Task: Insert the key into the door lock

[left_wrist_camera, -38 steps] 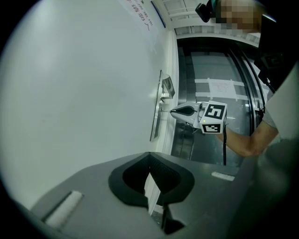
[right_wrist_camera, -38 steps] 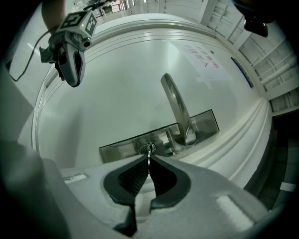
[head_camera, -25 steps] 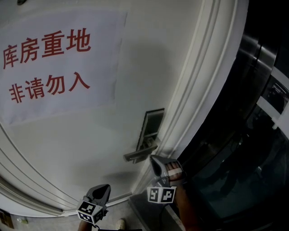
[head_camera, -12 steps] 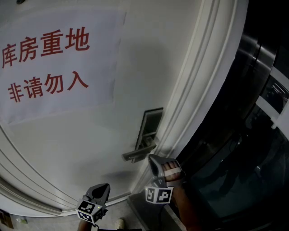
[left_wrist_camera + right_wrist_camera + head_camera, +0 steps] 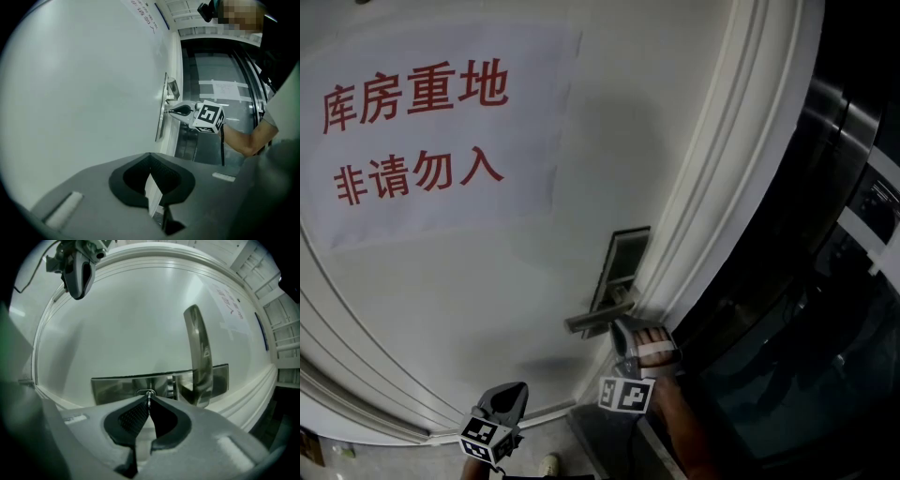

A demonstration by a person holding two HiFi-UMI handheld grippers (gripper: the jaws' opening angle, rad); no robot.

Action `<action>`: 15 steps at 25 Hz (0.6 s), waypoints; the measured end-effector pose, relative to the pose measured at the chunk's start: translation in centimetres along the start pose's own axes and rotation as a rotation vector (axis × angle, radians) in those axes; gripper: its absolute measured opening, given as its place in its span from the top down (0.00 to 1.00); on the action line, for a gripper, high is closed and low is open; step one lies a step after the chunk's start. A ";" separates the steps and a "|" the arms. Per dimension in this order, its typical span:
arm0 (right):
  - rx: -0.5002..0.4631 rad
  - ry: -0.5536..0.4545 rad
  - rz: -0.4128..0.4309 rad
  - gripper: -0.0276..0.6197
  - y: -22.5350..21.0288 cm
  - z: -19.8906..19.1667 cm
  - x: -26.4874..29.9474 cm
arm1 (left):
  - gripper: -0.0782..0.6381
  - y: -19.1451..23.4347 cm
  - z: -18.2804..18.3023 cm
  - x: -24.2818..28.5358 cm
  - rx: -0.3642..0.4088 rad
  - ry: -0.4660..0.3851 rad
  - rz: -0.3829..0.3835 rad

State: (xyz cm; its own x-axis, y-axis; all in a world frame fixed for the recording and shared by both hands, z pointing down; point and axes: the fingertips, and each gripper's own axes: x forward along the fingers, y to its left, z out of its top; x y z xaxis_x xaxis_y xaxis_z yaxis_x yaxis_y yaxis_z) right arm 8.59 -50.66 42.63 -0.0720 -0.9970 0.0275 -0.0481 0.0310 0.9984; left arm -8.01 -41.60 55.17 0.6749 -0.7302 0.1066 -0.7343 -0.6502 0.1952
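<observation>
The right gripper point(image 5: 623, 330) is clamped on the key point(image 5: 149, 398). Its blade runs straight out along the jaws, tip at the keyhole point(image 5: 146, 393) in the lock plate point(image 5: 119, 386) beside the handle point(image 5: 199, 357) — whether it has entered cannot be told. The coming move looks like a straight push along that axis into the door point(image 5: 487, 281); the left gripper point(image 5: 508, 396) — jaws together, empty — hangs lower, well apart.

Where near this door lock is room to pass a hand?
Free: the bare door panel between the paper sign and the left tongs. Crowded: under the lever handle, where the right tongs hold the key at the lock plate.
</observation>
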 end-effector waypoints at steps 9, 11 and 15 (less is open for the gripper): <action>-0.001 -0.002 -0.005 0.94 0.0 0.2 0.4 | 0.89 0.2 0.1 -0.2 -0.008 -0.011 0.015; 0.000 -0.005 -0.004 0.94 0.1 0.3 0.4 | 0.89 0.0 0.1 -0.1 -0.006 -0.009 0.011; -0.019 -0.006 -0.009 0.94 0.0 0.2 0.3 | 0.89 -0.4 0.1 0.1 -0.001 -0.008 0.008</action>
State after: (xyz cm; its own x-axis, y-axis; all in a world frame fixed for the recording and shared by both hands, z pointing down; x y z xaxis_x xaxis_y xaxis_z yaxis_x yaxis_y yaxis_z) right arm 8.39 -50.98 42.65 -0.0777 -0.9968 0.0180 -0.0303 0.0204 0.9993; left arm -7.64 -41.44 54.99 0.6683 -0.7371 0.1004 -0.7397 -0.6441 0.1950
